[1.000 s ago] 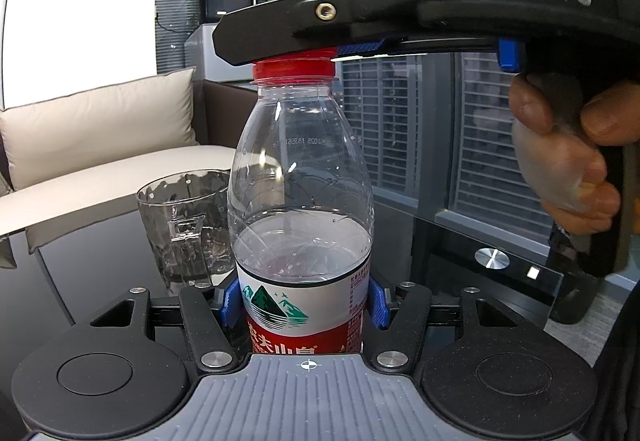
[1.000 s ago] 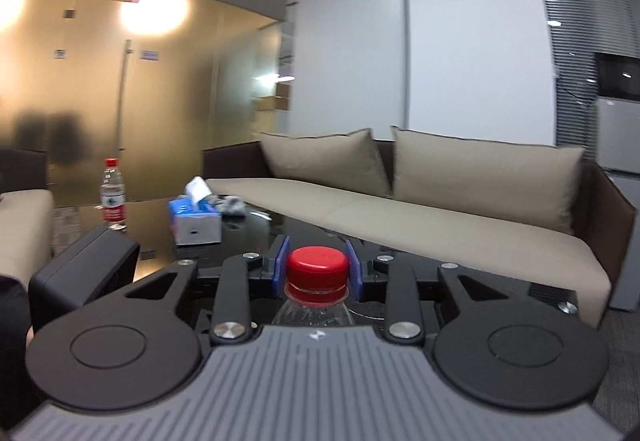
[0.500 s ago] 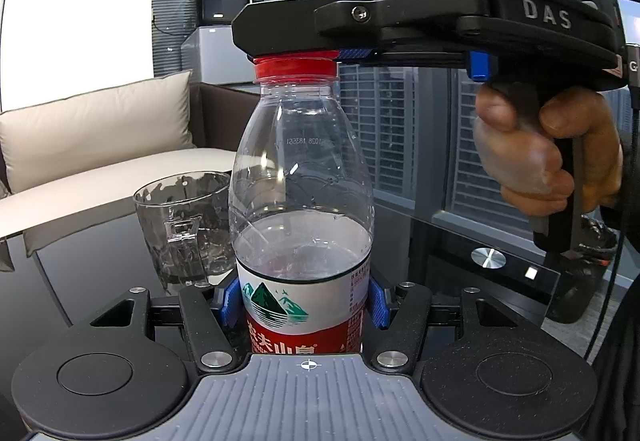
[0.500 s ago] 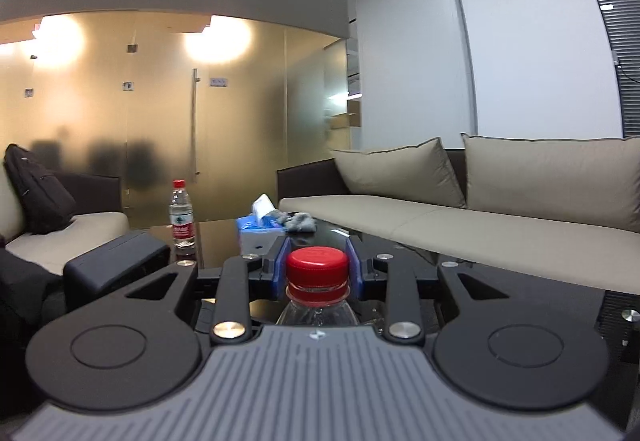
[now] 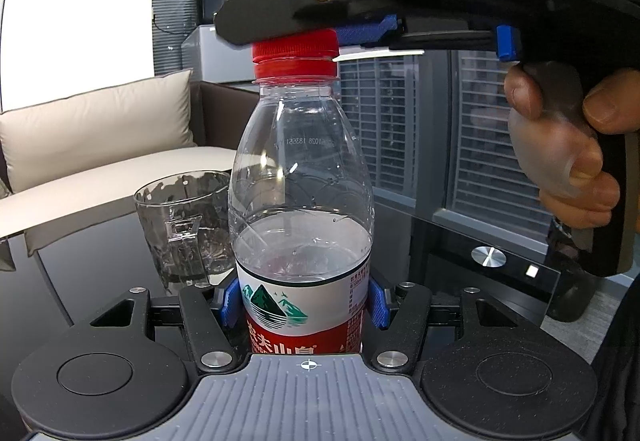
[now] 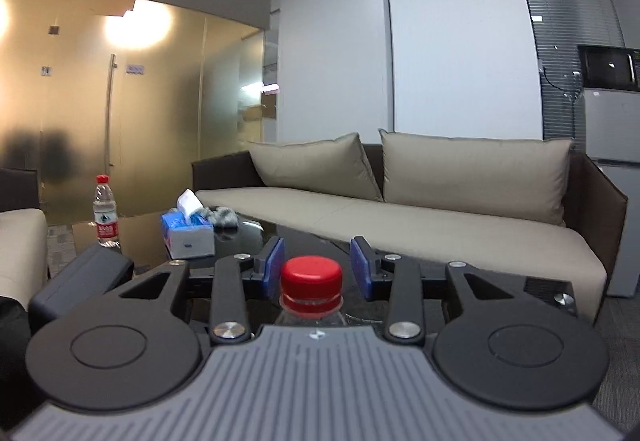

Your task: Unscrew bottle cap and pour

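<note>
A clear plastic water bottle [image 5: 300, 177] with a red and white label stands upright, about half full. My left gripper [image 5: 304, 299] is shut on its labelled lower body. The red cap [image 5: 295, 51] sits on the neck, a little raised and tilted. My right gripper [image 6: 317, 267] is level with the cap [image 6: 311, 281], and its blue pads [image 6: 275, 261] stand apart on either side of it with small gaps. In the left wrist view the right gripper [image 5: 340, 29] reaches in from the right over the cap. A glass mug [image 5: 184, 225] stands just behind and left of the bottle.
The bottle and mug stand on a dark glass table [image 5: 100, 261]. At the table's far end are a second water bottle [image 6: 105, 211], a blue tissue box [image 6: 188, 235] and a grey cloth [image 6: 224, 217]. A beige sofa [image 6: 400, 209] runs along the table.
My right gripper has let go of the cap: its pads were tight on it, now they stand apart. The right gripper swung round the cap, which now sits slightly raised.
</note>
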`<state>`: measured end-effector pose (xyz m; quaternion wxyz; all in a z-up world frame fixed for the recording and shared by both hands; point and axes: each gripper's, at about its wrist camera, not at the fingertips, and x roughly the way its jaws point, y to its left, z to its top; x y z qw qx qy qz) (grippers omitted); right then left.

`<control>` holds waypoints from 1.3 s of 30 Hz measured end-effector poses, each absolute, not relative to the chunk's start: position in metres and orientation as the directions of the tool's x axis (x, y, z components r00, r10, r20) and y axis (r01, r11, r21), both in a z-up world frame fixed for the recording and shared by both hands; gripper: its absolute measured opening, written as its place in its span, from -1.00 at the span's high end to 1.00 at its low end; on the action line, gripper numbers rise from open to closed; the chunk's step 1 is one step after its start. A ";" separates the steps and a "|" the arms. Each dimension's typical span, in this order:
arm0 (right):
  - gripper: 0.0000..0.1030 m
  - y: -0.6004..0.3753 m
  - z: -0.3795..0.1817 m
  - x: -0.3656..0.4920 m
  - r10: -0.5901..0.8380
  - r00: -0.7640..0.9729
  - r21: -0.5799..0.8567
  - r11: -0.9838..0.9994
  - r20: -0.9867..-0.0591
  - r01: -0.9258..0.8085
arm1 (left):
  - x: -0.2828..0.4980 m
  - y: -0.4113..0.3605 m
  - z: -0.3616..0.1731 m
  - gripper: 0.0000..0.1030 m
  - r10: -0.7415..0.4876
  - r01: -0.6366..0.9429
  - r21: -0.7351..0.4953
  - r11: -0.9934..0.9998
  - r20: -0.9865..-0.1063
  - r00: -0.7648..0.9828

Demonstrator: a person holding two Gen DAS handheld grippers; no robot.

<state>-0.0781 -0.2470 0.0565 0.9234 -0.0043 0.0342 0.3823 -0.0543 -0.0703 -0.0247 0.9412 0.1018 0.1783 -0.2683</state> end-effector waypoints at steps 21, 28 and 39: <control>0.40 -0.281 0.054 -0.046 0.891 0.451 -0.010 0.451 -0.062 -0.893 | -0.055 -0.070 -0.026 -0.07 -0.474 0.548 0.105 0.830 -0.387 0.791; 0.38 -0.291 0.061 -0.023 0.939 0.332 0.075 0.338 -0.086 -0.938 | -0.055 -0.069 -0.025 -0.07 -0.480 0.555 0.102 0.825 -0.389 0.786; -0.29 -0.273 0.066 -0.072 0.824 0.563 0.077 0.567 -0.071 -0.820 | -0.053 -0.073 -0.025 -0.07 -0.468 0.542 0.096 0.835 -0.396 0.790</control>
